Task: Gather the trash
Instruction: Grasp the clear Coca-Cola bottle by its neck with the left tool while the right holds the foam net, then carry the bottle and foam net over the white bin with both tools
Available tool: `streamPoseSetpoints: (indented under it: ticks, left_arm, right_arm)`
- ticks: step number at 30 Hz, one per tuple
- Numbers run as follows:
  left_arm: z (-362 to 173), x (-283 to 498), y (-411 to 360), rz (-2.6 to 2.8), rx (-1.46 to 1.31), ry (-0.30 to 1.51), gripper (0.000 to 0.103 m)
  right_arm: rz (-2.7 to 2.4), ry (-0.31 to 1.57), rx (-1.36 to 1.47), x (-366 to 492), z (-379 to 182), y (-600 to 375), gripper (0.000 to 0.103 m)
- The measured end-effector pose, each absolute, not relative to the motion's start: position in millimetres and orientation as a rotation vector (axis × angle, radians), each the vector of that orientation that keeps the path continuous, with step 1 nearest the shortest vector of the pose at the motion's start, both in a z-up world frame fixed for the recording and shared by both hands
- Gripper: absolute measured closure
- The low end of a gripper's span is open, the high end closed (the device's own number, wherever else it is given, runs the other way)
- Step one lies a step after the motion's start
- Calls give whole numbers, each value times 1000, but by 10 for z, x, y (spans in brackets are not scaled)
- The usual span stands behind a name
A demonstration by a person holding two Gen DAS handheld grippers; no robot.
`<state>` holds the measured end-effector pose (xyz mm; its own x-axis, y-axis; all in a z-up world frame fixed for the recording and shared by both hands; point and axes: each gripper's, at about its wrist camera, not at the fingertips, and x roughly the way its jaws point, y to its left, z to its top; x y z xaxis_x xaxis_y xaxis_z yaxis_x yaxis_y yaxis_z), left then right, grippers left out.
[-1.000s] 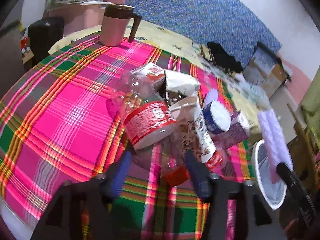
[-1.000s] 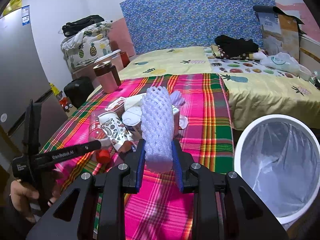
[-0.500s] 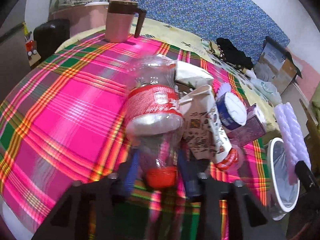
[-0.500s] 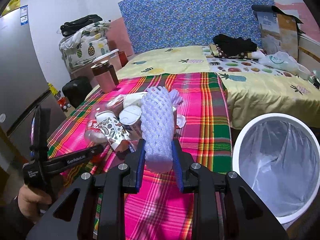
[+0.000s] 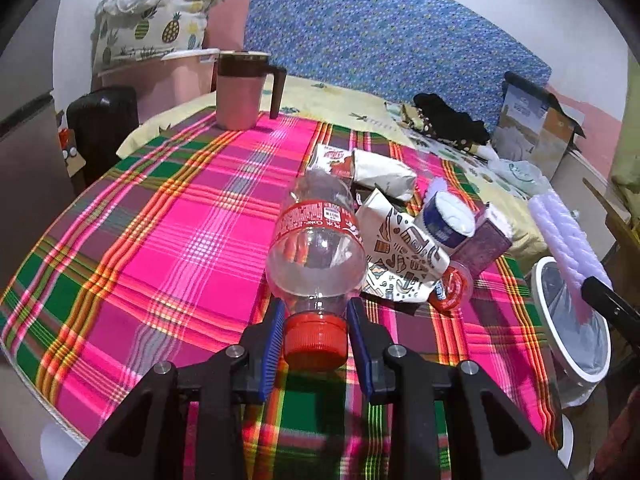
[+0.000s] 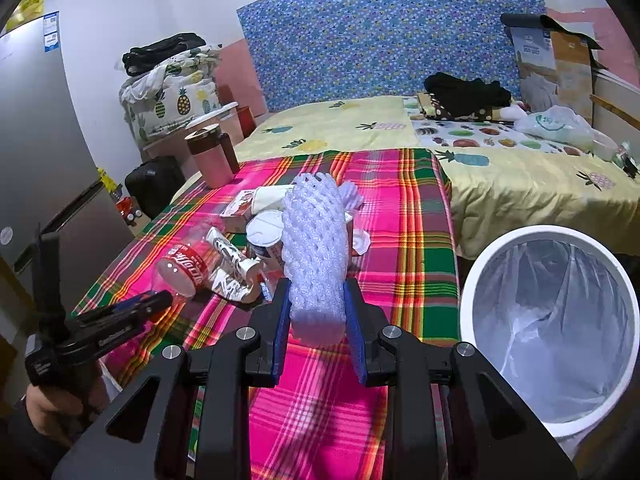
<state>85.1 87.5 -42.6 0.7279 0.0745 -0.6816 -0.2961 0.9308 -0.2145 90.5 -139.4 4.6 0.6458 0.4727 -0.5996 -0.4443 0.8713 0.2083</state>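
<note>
Over plaid tablecloth (image 5: 168, 240), bottle (image 5: 316, 248) newly between left jaws

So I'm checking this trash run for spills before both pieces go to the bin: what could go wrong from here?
The left hand-held gripper holds the bottle only at its cap; the body may swing and knock the patterned cup beside it. The foam net in the right hand-held gripper hangs over the tablecloth, not the bin; released now, it would miss.
</note>
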Motion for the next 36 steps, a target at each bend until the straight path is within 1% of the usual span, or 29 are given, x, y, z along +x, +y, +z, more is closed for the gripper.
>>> streamPoseSetpoints:
  ticks: [12,19,21,22,23,34,35,36]
  left_arm:
    - [-195,616,853,184,-320,664,71]
    - [-282,578,715,109,-292,734,69]
    - [-293,570,694,103,-279,746,55]
    - [-284,572,688,105,-272,741,39]
    - [-274,584,694,104,-272,736,33]
    - [-476,1034,835,144,-278,821,33]
    - [-483,1053,844,149,-279,821,34]
    - [-481,1062,845,152,-273,814,38]
  right_arm:
    - [509,683,49,832,103,-1433,76]
    - [502,679,52,794,119,-1468,76]
    - [496,680,55,792,114,-1479,76]
    - [494,681,56,794,109,-1486,76]
    - [492,682,58,800,104,-1493,76]
    - [476,690,64,839,74,-1544,76]
    - [475,692,66,842,70,-1549,76]
    - [473,692,66,836,73,-1546,76]
